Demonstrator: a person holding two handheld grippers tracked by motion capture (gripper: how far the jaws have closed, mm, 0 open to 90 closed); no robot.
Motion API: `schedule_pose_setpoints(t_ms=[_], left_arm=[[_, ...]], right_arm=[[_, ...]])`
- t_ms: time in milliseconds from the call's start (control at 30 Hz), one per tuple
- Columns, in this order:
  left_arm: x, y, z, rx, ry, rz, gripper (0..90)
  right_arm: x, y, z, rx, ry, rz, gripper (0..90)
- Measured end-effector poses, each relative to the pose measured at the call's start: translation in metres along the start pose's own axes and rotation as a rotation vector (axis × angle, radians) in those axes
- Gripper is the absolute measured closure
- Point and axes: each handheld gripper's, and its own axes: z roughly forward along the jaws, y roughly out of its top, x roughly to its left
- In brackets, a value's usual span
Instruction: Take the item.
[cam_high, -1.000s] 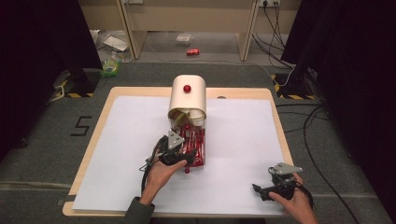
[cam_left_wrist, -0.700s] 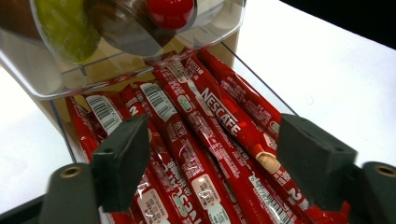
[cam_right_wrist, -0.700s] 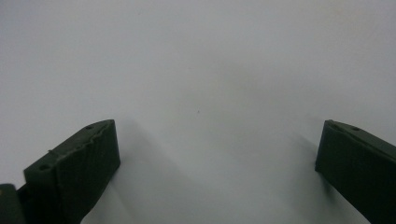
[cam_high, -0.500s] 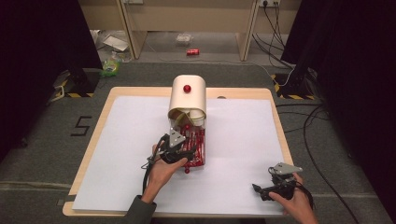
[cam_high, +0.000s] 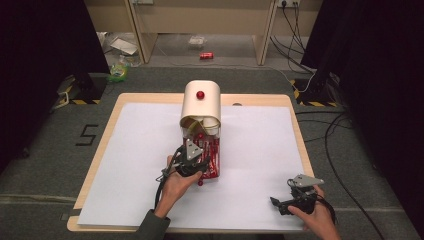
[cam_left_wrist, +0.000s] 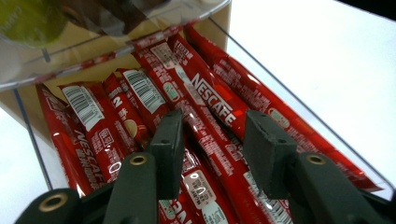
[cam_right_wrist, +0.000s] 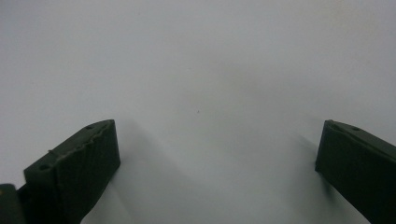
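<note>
A cream dispenser (cam_high: 201, 102) with a red knob stands mid-table. A clear tray (cam_left_wrist: 289, 98) at its foot holds several red Nescafe sticks (cam_left_wrist: 210, 93). My left gripper (cam_high: 196, 159) reaches into the near end of that tray. In the left gripper view, the left gripper (cam_left_wrist: 215, 119) has just been closing its jaws. They straddle one or two sticks, and a gap still shows beside each pad. My right gripper (cam_high: 276, 202) rests low at the table's front right. In the right gripper view, the right gripper (cam_right_wrist: 217, 140) stands wide open over bare white paper.
A white sheet (cam_high: 130, 165) covers the wooden table (cam_high: 296, 125). A yellow-green round thing (cam_left_wrist: 28, 21) lies in the dispenser's clear upper part. Cables, a red can (cam_high: 206, 55) and litter lie on the floor beyond the table.
The left hand has edged a little further over the tray of sticks. The right hand has kept still.
</note>
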Motion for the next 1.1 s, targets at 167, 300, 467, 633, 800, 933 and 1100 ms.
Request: schedule_pose_setpoints(t_ms=[167, 300, 467, 633, 800, 933, 1100], left_arm=[[-0.003, 0.0, 0.001, 0.004, 0.024, 0.039, 59.4], [-0.002, -0.001, 0.0, -0.011, 0.031, 0.035, 68.7], [0.0, -0.002, -0.004, -0.044, 0.017, 0.029, 79.3], [0.011, 0.001, -0.016, -0.071, -0.019, -0.028, 84.0], [0.022, 0.004, -0.031, -0.076, -0.011, -0.023, 84.6], [0.027, 0.002, -0.037, -0.043, -0.015, -0.009, 84.6], [0.029, -0.002, -0.04, -0.017, -0.012, 0.014, 84.4]], right_arm=[[0.0, 0.0, 0.0, 0.001, 0.001, 0.0, 0.3], [0.0, 0.0, 0.0, 0.001, 0.0, 0.0, 0.3], [0.0, 0.0, 0.0, 0.001, 0.0, 0.0, 0.2], [0.0, 0.0, 0.0, 0.0, 0.0, -0.001, 0.3], [0.0, 0.0, 0.0, 0.001, 0.0, 0.0, 0.3], [0.0, 0.0, 0.0, 0.0, 0.0, -0.001, 0.3], [0.0, 0.0, 0.0, 0.001, 0.0, -0.001, 0.3]])
